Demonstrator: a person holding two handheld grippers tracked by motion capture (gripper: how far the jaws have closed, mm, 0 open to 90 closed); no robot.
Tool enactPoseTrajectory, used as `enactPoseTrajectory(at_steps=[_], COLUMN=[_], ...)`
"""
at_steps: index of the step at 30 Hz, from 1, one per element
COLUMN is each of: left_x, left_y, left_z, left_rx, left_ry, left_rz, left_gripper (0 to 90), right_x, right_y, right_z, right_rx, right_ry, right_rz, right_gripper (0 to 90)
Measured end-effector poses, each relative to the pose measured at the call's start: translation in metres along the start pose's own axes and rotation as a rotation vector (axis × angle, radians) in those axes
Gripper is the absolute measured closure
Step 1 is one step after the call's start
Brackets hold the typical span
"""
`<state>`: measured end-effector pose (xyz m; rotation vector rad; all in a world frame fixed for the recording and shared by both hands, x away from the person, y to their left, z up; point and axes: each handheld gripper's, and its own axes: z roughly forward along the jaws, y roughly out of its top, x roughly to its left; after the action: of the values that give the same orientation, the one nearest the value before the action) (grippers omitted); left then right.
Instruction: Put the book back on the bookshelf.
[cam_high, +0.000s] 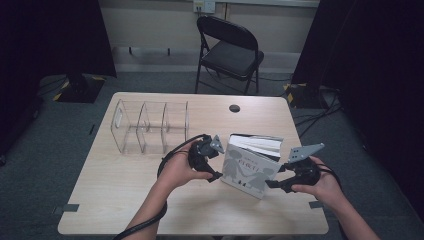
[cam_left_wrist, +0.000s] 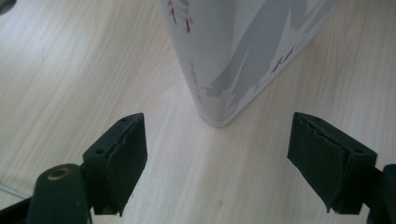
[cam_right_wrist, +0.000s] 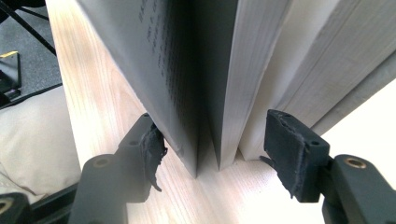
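Note:
A pale grey book (cam_high: 250, 169) with dark figures on its cover stands upright on the wooden table (cam_high: 125, 200), its pages fanned slightly apart at the top. My left gripper (cam_high: 216, 172) is at the book's left, open; in the left gripper view (cam_left_wrist: 215, 154) its jaws stand wide, with the book's bottom spine corner (cam_left_wrist: 219, 119) just ahead of them, untouched. My right gripper (cam_high: 276, 176) is at the book's right edge. In the right gripper view (cam_right_wrist: 212, 149) its jaws straddle the book's (cam_right_wrist: 187, 70) lower fore-edge; the left pad (cam_right_wrist: 152, 144) brushes the cover and the right pad sits beside the page block without squeezing.
A clear acrylic organiser (cam_high: 150, 127) with three compartments stands on the table's far left. A round black grommet (cam_high: 234, 108) is set near the table's far edge. A black folding chair (cam_high: 230, 50) stands beyond the table. Cables lie on the floor to the right.

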<state>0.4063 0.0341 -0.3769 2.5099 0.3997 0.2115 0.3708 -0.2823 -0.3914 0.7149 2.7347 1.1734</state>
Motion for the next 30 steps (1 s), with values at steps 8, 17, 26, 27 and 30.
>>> enactPoseTrajectory(at_steps=[8,17,26,27,30], left_x=[0.000,0.001,-0.001,-0.001,-0.001], left_y=[0.014,0.028,0.047,0.048,0.049], left_z=[-0.001,-0.003,-0.011,-0.011,-0.011], left_rx=[-0.022,-0.038,-0.062,-0.069,-0.065], left_ry=[-0.007,-0.026,-0.026,-0.026,-0.012], left_rz=[0.018,0.047,0.113,0.113,0.124], left_gripper=[18.9,17.3,17.7,18.0,20.9], right_x=[0.000,-0.001,-0.002,-0.002,-0.003], right_y=[-0.001,0.000,0.000,0.000,-0.001], right_z=[0.000,-0.001,-0.001,-0.001,-0.002], right_rx=[-0.010,0.001,0.007,0.006,0.006], right_ry=[-0.006,-0.011,-0.009,-0.011,-0.010], right_rz=[0.003,0.001,0.008,0.006,0.012], right_gripper=[38.4,38.3,37.4,37.3,37.1])
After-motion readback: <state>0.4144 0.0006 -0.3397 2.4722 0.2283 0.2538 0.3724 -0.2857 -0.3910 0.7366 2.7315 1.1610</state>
